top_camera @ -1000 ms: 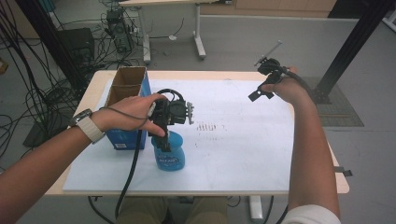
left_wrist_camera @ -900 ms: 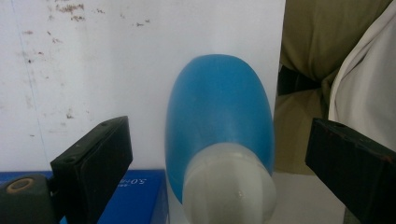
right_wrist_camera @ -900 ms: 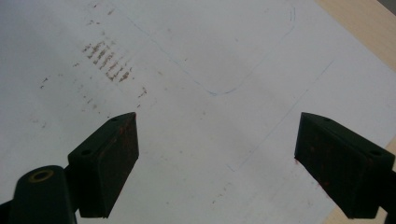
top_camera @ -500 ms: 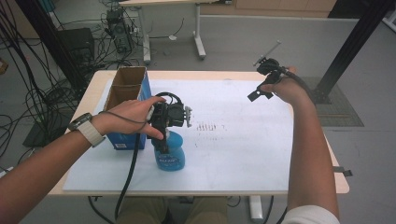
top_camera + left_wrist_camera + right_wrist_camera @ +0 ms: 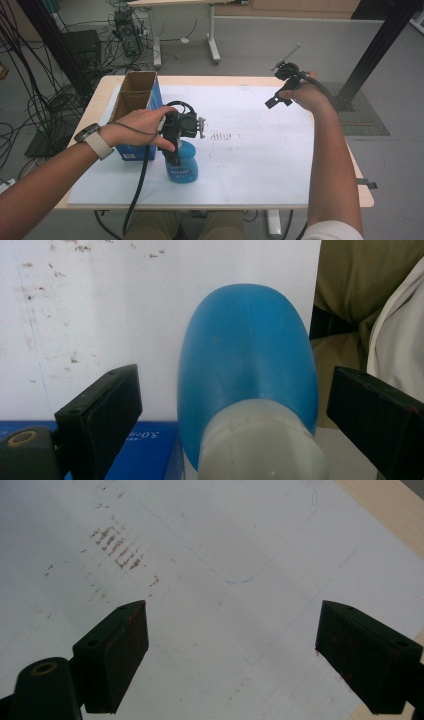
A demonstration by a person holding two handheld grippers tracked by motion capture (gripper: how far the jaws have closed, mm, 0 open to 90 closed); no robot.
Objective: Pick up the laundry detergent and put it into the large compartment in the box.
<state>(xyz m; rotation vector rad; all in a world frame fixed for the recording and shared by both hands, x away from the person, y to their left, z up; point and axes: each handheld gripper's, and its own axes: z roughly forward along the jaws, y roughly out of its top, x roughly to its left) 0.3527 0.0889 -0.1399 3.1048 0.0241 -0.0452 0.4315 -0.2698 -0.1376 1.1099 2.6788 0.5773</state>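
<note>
Straddling the blue bottle [image 5: 247,370] beside the cardboard box [image 5: 134,95], left gripper [image 5: 235,415] jaws stand apart, untouching.

blue plastic bottle [image 5: 183,164] with a white neck, standing upright on the white sheet [image 5: 260,150] covering the tabletop, just beside the blue cardboard box [image 5: 136,105]. its rounded body sits between the open jaws, untouched.
</note>
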